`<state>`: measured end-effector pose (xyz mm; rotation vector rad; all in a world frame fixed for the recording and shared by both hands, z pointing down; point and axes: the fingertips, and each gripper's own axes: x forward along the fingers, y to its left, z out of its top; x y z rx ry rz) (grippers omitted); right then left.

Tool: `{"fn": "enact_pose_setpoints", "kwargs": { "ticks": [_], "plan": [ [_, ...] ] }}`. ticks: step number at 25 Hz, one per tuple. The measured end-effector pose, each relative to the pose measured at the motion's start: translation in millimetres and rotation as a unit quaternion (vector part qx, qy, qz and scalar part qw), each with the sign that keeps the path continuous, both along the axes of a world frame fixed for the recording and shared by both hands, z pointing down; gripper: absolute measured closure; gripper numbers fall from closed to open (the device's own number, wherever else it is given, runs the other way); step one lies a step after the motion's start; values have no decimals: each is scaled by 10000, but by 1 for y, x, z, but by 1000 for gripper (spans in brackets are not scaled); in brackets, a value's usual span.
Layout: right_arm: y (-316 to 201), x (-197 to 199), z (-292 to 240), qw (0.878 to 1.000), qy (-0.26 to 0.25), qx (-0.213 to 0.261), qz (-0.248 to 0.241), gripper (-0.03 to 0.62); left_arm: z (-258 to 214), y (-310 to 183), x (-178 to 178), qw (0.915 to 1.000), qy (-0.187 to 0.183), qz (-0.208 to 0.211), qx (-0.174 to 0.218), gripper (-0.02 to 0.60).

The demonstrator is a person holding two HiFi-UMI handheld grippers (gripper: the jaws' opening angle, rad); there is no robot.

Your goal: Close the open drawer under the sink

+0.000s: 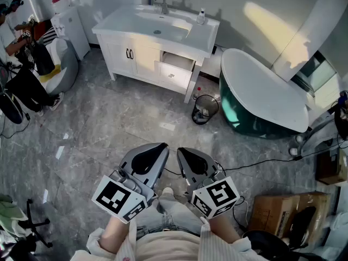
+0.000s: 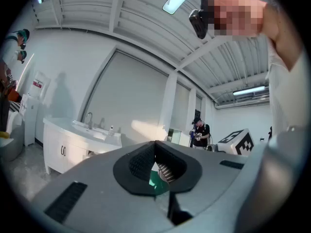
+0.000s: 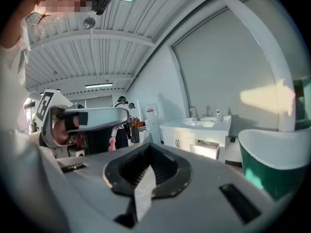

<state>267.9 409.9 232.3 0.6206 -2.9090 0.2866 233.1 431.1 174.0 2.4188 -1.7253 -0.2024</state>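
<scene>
**Drawer open, both grippers far back, nothing held**

Head view: the white vanity cabinet with inset basin [image 1: 155, 34] stood at upper centre. Its white open drawer [image 1: 175, 72] was pulled out of the cabinet's right half, under the basin. The drawer's front edge jutted toward the grey marbled floor [image 1: 109, 124].

The left gripper [image 1: 161, 148] and right gripper [image 1: 181, 152] sat side by side at lower centre, well apart from the drawer. A broad run of bare floor lay between them and the drawer.

The black wire waste bin [image 1: 204, 109] stood just beside the cabinet's right leg. The green tub with a white rim [image 1: 261, 99] crowded the right side.

Left gripper view: the jaw tips met and held nothing. Right gripper view: the same, with the drawer at centre right.
</scene>
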Motion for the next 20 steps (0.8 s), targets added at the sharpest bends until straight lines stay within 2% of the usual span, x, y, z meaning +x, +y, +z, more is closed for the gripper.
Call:
{"fn": "enact_pose_setpoints", "kwargs": {
  "ticks": [9, 20],
  "plan": [
    [-10, 11, -5, 9999, -48, 109, -117, 585, 2, -11, 10, 9999, -33, -136, 5, 566],
    [-13, 6, 1, 9994, -99, -8, -328, 585, 5, -3, -8, 9982, -60, -595, -65, 566]
  ]
}}
